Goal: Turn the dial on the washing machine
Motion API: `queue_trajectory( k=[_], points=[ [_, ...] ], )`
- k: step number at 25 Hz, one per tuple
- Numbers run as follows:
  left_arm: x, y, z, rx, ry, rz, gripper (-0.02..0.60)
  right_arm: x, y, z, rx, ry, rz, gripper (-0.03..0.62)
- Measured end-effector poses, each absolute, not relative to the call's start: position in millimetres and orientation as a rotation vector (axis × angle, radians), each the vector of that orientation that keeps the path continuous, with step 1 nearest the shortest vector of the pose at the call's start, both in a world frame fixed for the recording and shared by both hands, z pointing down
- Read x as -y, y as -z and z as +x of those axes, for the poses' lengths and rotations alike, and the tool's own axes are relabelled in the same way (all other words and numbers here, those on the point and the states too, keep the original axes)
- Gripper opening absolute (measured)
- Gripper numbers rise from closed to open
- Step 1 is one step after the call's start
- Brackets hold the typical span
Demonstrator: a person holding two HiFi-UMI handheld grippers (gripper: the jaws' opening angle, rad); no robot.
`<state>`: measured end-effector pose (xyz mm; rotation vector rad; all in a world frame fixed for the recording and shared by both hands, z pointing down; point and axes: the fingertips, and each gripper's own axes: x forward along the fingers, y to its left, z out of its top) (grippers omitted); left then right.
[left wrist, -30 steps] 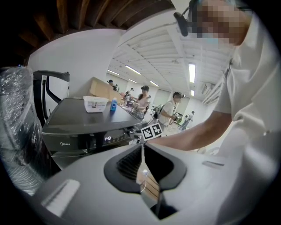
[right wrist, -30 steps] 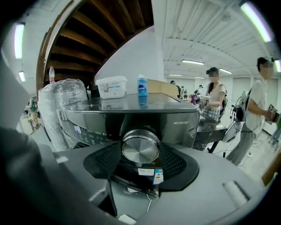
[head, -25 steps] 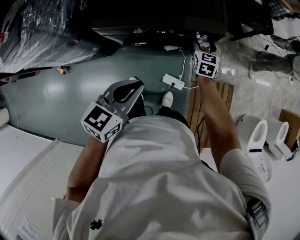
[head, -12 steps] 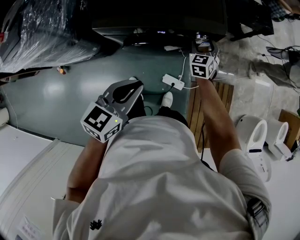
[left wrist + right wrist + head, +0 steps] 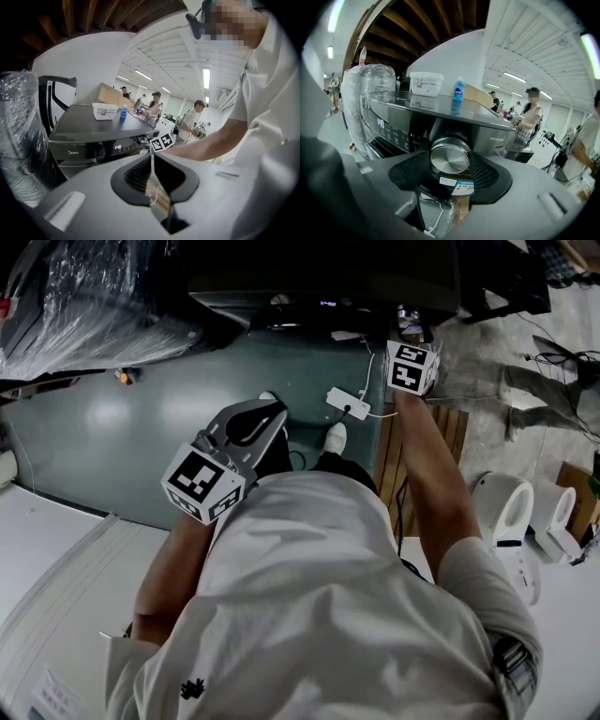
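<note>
Washing machine (image 5: 487, 127), dark front-loader w/ lit display, is the ref pt for everything here. Hard beside it on the display side stands a tall plastic-wrapped bundle (image 5: 365, 101). Right gripper (image 5: 449, 165) is up at the machine's control panel, jaws clamped on the dial (image 5: 450, 157): the round brushed-metal knob at the panel's far end from the display sits between the two pads, touching both as far as I can judge. Left gripper (image 5: 152, 158) hangs well back from the machine at the person's front, jaws pinched together at the tips w/ nothing in them, idle. On the machine's top sit a white tub (image 5: 425, 84) and, just beside it, a small blue bottle (image 5: 459, 90). Just under the dial are two small stickers (image 5: 457, 185). On the floor in front of the machine lies a white power strip (image 5: 346, 405) w/ its cable. Risks, imo: the knob face and rim look smooth, so pads could slip round it instead of turning it if the grip's light; a twist off the knob's axis could make the jaws ride off the rim; a coarse wrist turn could overshoot the wanted setting.
</note>
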<state>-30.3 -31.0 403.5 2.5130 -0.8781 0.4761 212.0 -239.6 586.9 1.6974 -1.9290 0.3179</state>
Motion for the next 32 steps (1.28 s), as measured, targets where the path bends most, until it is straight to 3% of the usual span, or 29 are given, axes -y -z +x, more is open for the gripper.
queue_trajectory(
  k=[11, 22, 32],
  points=[
    [29, -403, -31, 0.879, -0.472, 2.516, 0.058, 241, -583, 217, 2.044, -0.548, 1.783, 0.267],
    [29, -402, -27, 0.867, -0.469, 2.522, 0.058, 230, -583, 205, 2.001, -0.206, 1.602, 0.268],
    [31, -402, -33, 0.87, -0.481, 2.516, 0.058, 238, -592, 208, 1.869, -0.095, 1.577, 0.268]
  ],
)
